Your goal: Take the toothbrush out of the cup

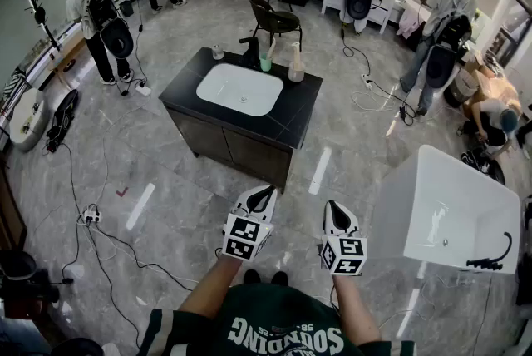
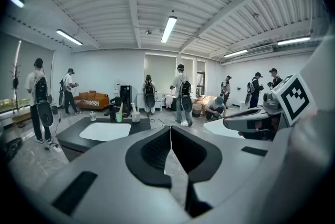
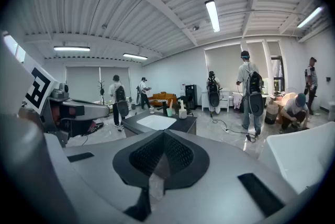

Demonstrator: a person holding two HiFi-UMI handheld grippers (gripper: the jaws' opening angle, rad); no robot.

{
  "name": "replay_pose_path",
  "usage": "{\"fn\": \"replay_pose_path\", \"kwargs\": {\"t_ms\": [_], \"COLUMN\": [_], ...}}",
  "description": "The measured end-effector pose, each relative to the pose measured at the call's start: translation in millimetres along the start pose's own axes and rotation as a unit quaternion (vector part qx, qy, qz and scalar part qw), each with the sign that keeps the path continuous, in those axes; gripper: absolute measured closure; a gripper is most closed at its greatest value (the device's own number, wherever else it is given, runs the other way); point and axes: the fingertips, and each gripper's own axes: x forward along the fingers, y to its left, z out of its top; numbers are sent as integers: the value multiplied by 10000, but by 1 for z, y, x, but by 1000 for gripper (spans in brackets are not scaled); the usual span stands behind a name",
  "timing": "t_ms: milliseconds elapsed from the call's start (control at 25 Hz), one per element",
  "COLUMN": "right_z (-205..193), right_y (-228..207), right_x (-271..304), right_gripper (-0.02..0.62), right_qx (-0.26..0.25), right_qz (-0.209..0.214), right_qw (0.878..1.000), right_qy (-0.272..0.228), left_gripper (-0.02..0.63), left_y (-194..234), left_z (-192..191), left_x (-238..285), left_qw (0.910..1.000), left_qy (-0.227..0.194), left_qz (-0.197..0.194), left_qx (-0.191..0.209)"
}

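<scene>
The left tool [image 1: 264, 193] and right tool [image 1: 333, 208] are both closed with nothing in them. They are held over open floor [image 1: 166, 171], well short of the dark counter's [image 1: 293, 120] near edge. A white tub [image 1: 453, 205] stands near on the right. A pale toothbrush [image 1: 272, 46] stands in the green cup [image 1: 266, 63] at the counter's far edge, behind the sink [image 1: 237, 88].

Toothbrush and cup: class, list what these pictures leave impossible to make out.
- Head view: toothbrush in the green cup is too small to show its bristles.
- Both gripper views: the cup is distant, and its wall hides the toothbrush's lower end.
- Head view: white container beside it, too small to identify.
</scene>
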Motion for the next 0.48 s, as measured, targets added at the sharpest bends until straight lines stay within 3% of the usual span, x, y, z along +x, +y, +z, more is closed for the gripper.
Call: {"fn": "replay_pose_path", "kwargs": {"t_ms": [480], "right_z": [4], "right_y": [1], "right_x": [-13], "right_gripper": [552], "right_qx": [-2], "right_qz": [377], "right_qw": [9991], "right_qy": [-182], "left_gripper": [589], "left_y": [-21], "left_z": [10], "left_x": [3], "left_qw": [10000], "left_qy": [28], "left_qz": [22], "left_qx": [83]}}
